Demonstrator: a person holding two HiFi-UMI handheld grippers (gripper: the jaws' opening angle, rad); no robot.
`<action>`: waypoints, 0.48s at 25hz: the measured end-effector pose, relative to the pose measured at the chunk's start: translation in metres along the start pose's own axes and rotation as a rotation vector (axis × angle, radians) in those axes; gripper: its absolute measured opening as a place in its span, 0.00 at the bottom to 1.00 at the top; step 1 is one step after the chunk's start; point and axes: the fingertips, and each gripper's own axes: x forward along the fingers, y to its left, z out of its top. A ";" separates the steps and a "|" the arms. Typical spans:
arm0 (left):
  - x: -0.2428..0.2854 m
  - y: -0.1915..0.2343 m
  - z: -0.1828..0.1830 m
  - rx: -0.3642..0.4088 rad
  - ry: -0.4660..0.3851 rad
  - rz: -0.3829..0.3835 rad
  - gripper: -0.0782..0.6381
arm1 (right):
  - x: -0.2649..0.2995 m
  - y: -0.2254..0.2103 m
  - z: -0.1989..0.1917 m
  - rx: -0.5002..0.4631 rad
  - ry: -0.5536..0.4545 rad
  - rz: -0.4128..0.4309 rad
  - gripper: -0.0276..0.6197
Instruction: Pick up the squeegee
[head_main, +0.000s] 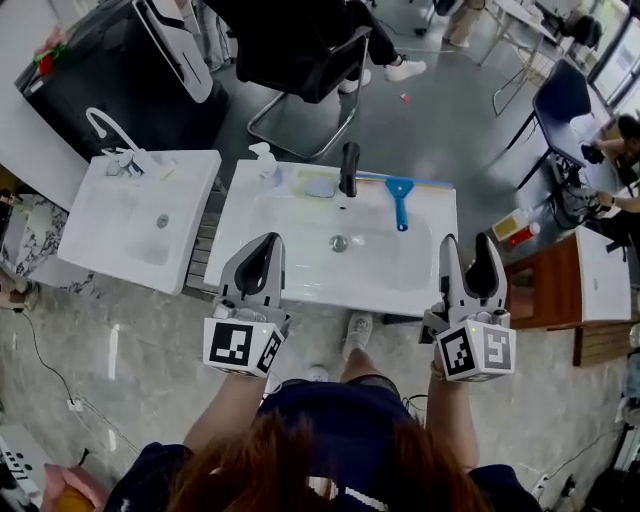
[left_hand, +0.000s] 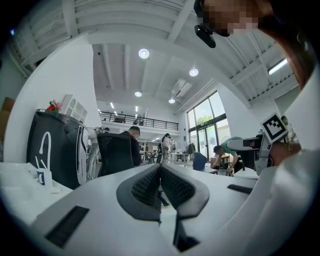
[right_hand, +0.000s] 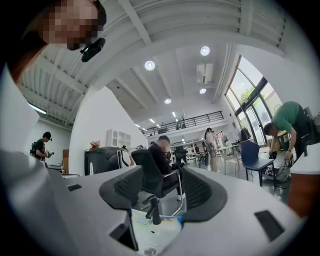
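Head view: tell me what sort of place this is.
Likely an open lab or office hall, not a bathroom: the large sink and a smaller sink stand on grey floor, an office chair behind, a desk nearby.

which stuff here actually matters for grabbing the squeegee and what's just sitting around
For the job:
- blue squeegee, at the back of the sink
- right gripper, jaws apart
- left gripper, jaws together

Lying about:
- black faucet
- pump bottle
- sponge-like pad
- second basin
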 end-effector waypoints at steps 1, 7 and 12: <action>0.015 0.002 0.001 0.001 -0.001 0.011 0.14 | 0.017 -0.007 0.001 0.004 -0.002 0.013 0.45; 0.111 0.006 0.000 0.006 -0.014 0.071 0.14 | 0.119 -0.055 0.002 0.005 0.002 0.095 0.45; 0.179 0.004 -0.002 -0.010 -0.019 0.150 0.14 | 0.185 -0.087 -0.010 0.036 0.053 0.169 0.45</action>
